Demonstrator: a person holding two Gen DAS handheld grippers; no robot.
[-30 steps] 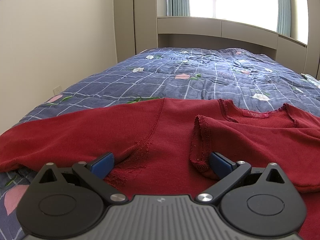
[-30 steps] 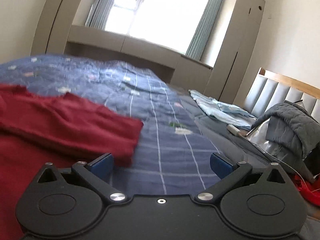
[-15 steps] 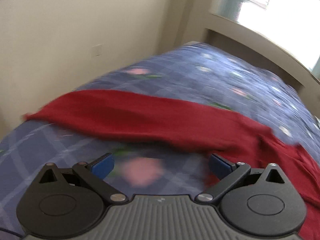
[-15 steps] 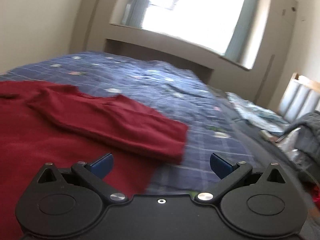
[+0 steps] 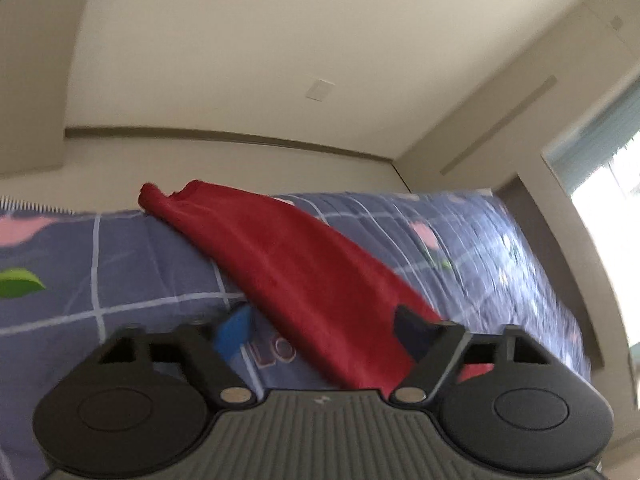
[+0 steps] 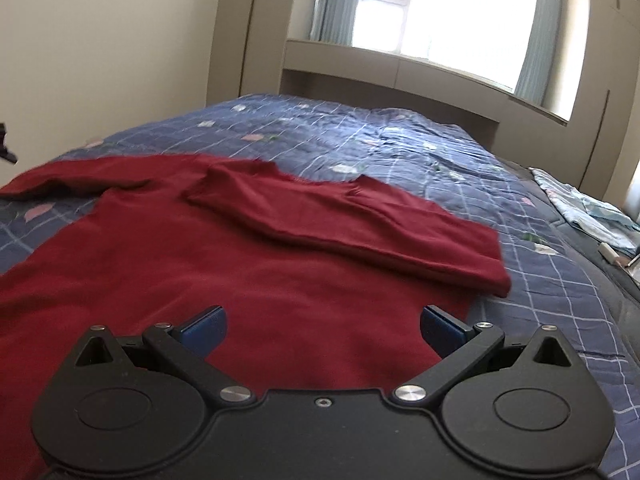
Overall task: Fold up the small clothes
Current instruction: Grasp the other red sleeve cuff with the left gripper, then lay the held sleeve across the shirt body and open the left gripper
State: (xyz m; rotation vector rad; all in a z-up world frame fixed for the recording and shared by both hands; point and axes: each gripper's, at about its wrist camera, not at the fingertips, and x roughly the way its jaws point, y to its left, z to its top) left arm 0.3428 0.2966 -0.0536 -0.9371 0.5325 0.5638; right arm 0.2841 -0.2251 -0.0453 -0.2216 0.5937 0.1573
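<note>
Pale walls, a bright curtained window (image 6: 432, 4) and built-in cupboards frame a bed spread with a blue checked quilt (image 6: 400, 140) printed with small flowers. On it lies the red knit sweater (image 6: 224, 264), body flat, its right sleeve (image 6: 352, 220) already laid across the chest, while its left sleeve (image 5: 288, 264) stretches out toward the bed's edge by the wall.

The left claw (image 5: 320, 328) sits low over that outstretched sleeve, rolled to one side, its jaws closing with the red cloth between them; the pads do not look to be pressing on it yet. The right claw (image 6: 320, 328) hovers spread wide over the lower body of the sweater, gripping nothing.

The knit looks soft, light and limp. It should drape and crease wherever it is lifted, and a loose pinch could drag only the top layer or catch the quilt beneath. The sleeve seems best taken near its cuff (image 5: 156, 196) or along one edge, so that it folds over cleanly onto the chest.

A light blue garment (image 6: 588, 212) lies farther off at the right edge of the bed, well apart from the sweater. Nothing lies on the sweater to block the fold; only the soft, puckered quilt could snag.
</note>
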